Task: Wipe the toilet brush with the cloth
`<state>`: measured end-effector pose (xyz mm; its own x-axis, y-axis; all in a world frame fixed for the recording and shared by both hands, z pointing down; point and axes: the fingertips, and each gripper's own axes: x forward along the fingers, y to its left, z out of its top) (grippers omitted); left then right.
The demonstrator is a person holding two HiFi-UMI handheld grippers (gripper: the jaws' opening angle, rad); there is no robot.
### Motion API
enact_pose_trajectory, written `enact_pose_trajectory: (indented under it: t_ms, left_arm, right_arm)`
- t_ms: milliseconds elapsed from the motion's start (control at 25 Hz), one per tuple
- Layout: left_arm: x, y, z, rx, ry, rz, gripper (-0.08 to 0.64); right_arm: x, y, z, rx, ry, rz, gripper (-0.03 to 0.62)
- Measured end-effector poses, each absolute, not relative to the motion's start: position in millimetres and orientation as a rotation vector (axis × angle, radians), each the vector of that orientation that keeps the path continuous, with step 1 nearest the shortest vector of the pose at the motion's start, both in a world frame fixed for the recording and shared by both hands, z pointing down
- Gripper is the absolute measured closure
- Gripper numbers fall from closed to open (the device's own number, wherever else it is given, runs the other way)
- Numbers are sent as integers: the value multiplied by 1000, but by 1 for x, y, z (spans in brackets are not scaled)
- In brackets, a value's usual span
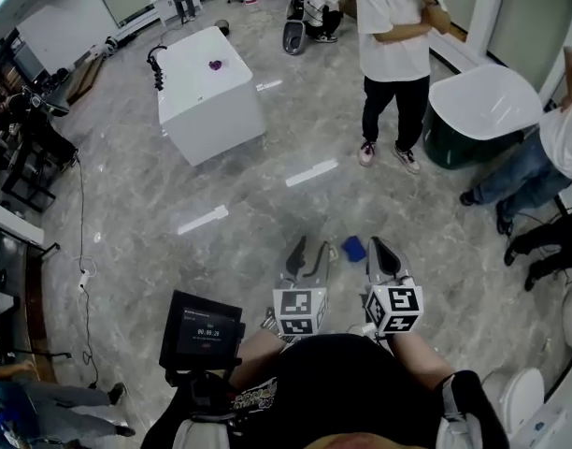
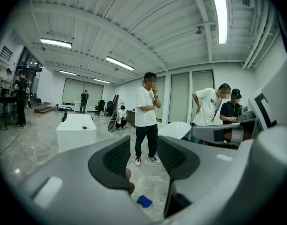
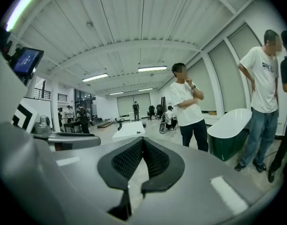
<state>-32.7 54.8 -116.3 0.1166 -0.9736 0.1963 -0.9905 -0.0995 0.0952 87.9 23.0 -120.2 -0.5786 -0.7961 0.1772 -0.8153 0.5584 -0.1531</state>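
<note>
My left claw point(image 1: 307, 255) stands with its jaws apart. In the left gripper view point(image 2: 143, 156) nothing is between them; through the gap I see only floor and a standing person point(image 2: 146, 116). My right claw point(image 1: 381, 253) is closed, with the tips of the jaws touching and nothing held point(image 3: 142, 149). Both claws point almost level, side by side, in the lower middle of the head view.

Just beyond the tips, between the two claws in the head view, the blue cloth point(image 1: 353, 248) lies on the grey floor point(image 1: 249, 204). It is low down in the left gripper view point(image 2: 144, 201). No claw touches it. I cannot find the toilet brush in any view, though a white toilet point(image 1: 520, 396) shows at the lower right edge.

I judge the task as hardly begun: the cloth is not picked up.

What could go wrong:
- The cloth looks thin and flat on a smooth floor, so the jaws may push it away or scrape the floor instead of catching it.
- The right claw cannot take anything until it opens.
- Without the brush in sight, I may turn toward the wrong place.
- People stand in the upper right of the head view, so a wide swing there would be unsafe.
</note>
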Motion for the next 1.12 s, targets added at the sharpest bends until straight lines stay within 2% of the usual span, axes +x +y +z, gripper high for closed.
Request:
enact_pose_trajectory:
  t_ms: [400, 560, 800, 1120]
  left_arm:
    - [8, 69, -117, 2102, -2008, 81, 382]
    - [-6, 81, -113, 2105, -1954, 95, 383]
    - [-64, 56, -138, 2213, -1983, 119, 383]
    - [-58, 63, -113, 2174, -1926, 127, 383]
  right_arm:
    - [125, 22, -119, 1325, -2733, 342, 589]
    - [109, 37, -113, 1370, -2674, 418, 589]
    - [40, 12, -141, 1422, -2716, 317, 589]
    - [54, 35, -105, 1436, -2627, 399, 589]
